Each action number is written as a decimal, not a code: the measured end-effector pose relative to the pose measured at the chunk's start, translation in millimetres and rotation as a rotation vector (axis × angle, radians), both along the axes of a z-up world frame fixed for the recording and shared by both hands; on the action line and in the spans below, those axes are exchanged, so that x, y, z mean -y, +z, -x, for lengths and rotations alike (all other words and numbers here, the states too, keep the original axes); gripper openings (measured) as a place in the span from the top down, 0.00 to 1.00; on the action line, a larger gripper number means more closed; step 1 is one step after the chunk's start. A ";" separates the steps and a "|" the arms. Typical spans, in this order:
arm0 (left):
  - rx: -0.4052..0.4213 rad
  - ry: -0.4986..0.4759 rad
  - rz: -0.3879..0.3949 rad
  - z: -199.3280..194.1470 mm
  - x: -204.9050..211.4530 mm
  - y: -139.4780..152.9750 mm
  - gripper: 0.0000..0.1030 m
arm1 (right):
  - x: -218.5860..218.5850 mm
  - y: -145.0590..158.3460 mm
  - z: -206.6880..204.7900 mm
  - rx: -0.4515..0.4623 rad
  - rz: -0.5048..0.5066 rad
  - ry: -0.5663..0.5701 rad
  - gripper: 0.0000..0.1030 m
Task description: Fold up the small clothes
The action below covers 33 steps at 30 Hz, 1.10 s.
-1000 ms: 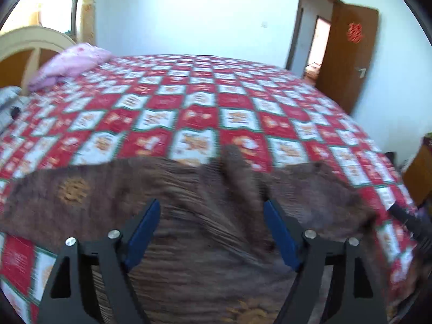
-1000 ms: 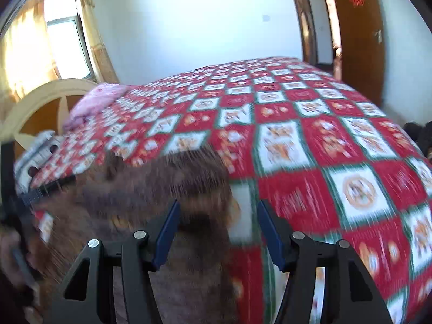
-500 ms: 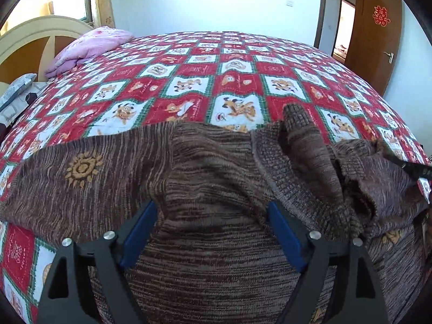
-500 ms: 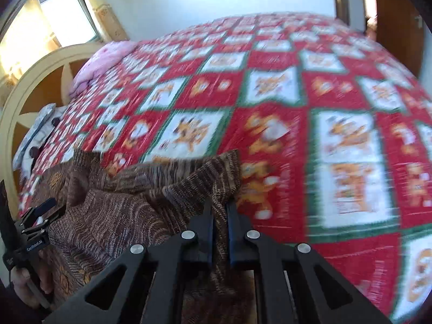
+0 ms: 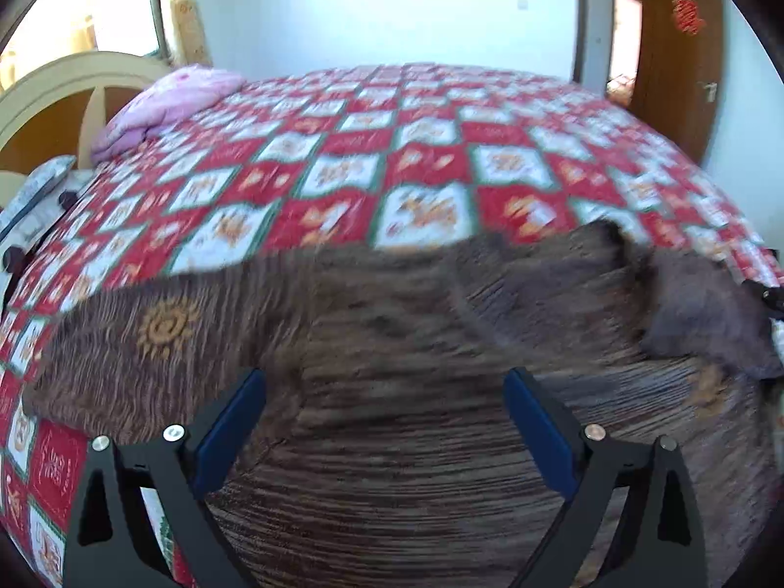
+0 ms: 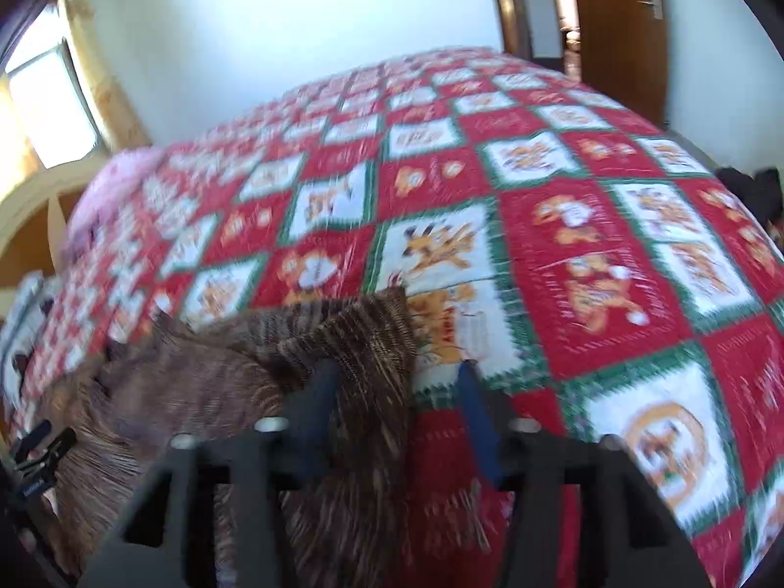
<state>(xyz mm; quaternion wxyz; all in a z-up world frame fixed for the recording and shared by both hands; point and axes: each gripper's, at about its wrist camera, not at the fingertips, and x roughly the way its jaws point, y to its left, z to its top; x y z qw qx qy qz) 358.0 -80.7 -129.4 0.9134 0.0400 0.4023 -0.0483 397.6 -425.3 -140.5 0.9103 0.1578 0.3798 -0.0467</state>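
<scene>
A brown knitted sweater (image 5: 416, 367) lies spread across the near part of the bed, on a red, white and green checked bedspread (image 5: 426, 171). An orange sun motif shows on the part that runs out toward the left in the left wrist view, which looks like a sleeve. On the right side the knit is bunched and heaped, with a ribbed edge (image 6: 372, 338) sticking up in the right wrist view.

The left claw (image 5: 384, 421) hovers over the body of the sweater with its jaws wide apart and opening; cloth lies below them, but the pads do not press on it. The right claw (image 6: 397, 406) stands at the bunched ribbed edge with its jaws about half apart and opening. Knit sits between them against the left pad, yet it does not look clamped; blur makes this hard to confirm.

My judgement is that the step in hand is laying the sweater flat, and that no real fold has been made yet. The next move calls for the right claw to take the ribbed edge again, or the crumpled sleeve beside it, and draw it outward until the heap smooths out. The left claw would need to pin the body so the garment does not slide on the bedspread.
</scene>
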 end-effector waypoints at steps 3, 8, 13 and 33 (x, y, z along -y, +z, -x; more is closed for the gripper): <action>0.042 -0.099 0.064 5.1 24.2 23.9 0.07 | -13.6 23.2 31.7 0.077 0.017 0.047 0.48; -0.048 -0.248 0.162 -7.8 83.8 23.7 0.40 | -39.2 31.4 67.6 0.132 0.050 0.132 0.48; -0.154 -0.266 0.083 -22.8 121.4 -7.8 0.59 | -31.5 8.3 82.6 0.135 0.008 0.132 0.48; 0.002 -0.348 0.032 -5.0 124.2 14.7 0.24 | -77.3 -4.8 82.7 0.104 0.198 0.250 0.48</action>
